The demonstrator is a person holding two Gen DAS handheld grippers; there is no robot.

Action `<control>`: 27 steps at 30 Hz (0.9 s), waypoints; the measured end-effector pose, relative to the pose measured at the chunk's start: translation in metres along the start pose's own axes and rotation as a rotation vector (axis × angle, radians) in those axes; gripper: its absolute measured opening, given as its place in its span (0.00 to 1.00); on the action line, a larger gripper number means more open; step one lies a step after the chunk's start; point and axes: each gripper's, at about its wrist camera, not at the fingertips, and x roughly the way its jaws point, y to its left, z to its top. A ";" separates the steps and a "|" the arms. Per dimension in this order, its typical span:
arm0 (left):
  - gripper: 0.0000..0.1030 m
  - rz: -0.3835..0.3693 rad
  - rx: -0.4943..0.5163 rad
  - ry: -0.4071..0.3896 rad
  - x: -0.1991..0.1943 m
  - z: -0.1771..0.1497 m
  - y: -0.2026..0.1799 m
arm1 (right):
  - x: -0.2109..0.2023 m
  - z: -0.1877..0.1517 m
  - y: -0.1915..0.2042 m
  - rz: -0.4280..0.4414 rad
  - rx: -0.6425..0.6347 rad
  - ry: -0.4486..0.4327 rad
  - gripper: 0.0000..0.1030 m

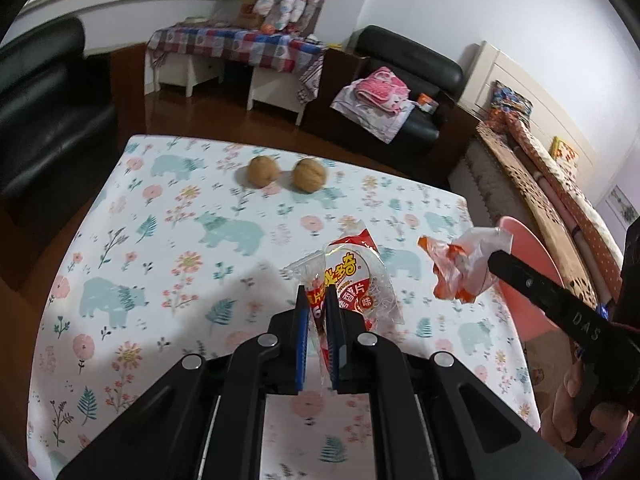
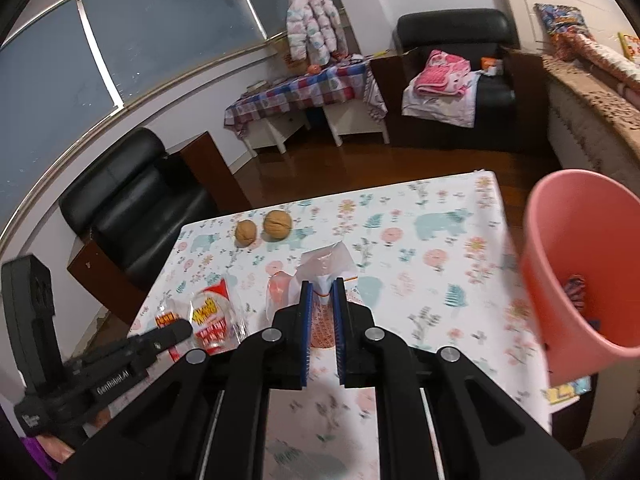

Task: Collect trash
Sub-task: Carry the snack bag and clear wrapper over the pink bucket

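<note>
My left gripper (image 1: 316, 294) is shut on a clear red-and-yellow snack wrapper (image 1: 360, 284), held just above the table. The same wrapper shows in the right wrist view (image 2: 210, 320) with the left gripper (image 2: 176, 330) on it. My right gripper (image 2: 322, 286) is shut on a crumpled orange-and-clear wrapper (image 2: 320, 272), lifted above the table. The left wrist view shows that wrapper (image 1: 460, 268) at the right gripper's tip (image 1: 496, 258). A pink bin (image 2: 576, 264) stands off the table's right edge with some trash inside; it also shows in the left wrist view (image 1: 528, 248).
Two walnuts (image 1: 286, 174) lie at the far side of the table (image 1: 160, 240), which wears a bear-and-flower cloth. Black armchairs (image 2: 132, 208), a low bench with a checked cloth (image 1: 240, 48) and a bed (image 1: 540, 168) surround the table.
</note>
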 end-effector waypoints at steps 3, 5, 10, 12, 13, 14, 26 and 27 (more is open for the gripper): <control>0.07 0.000 0.032 -0.002 -0.003 -0.001 -0.017 | -0.014 -0.003 -0.014 -0.022 0.018 -0.016 0.10; 0.07 0.001 0.053 0.002 -0.003 -0.001 -0.028 | -0.021 -0.004 -0.020 -0.031 0.030 -0.025 0.10; 0.07 0.001 0.111 0.000 -0.003 -0.001 -0.055 | -0.039 -0.006 -0.045 -0.058 0.069 -0.059 0.10; 0.07 -0.003 0.132 -0.002 -0.003 0.000 -0.066 | -0.044 -0.005 -0.053 -0.071 0.082 -0.074 0.10; 0.07 -0.006 0.143 -0.003 -0.003 0.000 -0.073 | -0.049 -0.006 -0.058 -0.077 0.090 -0.082 0.10; 0.07 -0.009 0.154 -0.003 -0.002 0.000 -0.079 | -0.053 -0.005 -0.064 -0.083 0.100 -0.093 0.10; 0.07 -0.057 0.267 -0.009 0.011 0.005 -0.149 | -0.085 -0.004 -0.117 -0.132 0.196 -0.166 0.10; 0.07 -0.061 0.272 -0.009 0.012 0.006 -0.153 | -0.087 -0.005 -0.121 -0.137 0.201 -0.171 0.10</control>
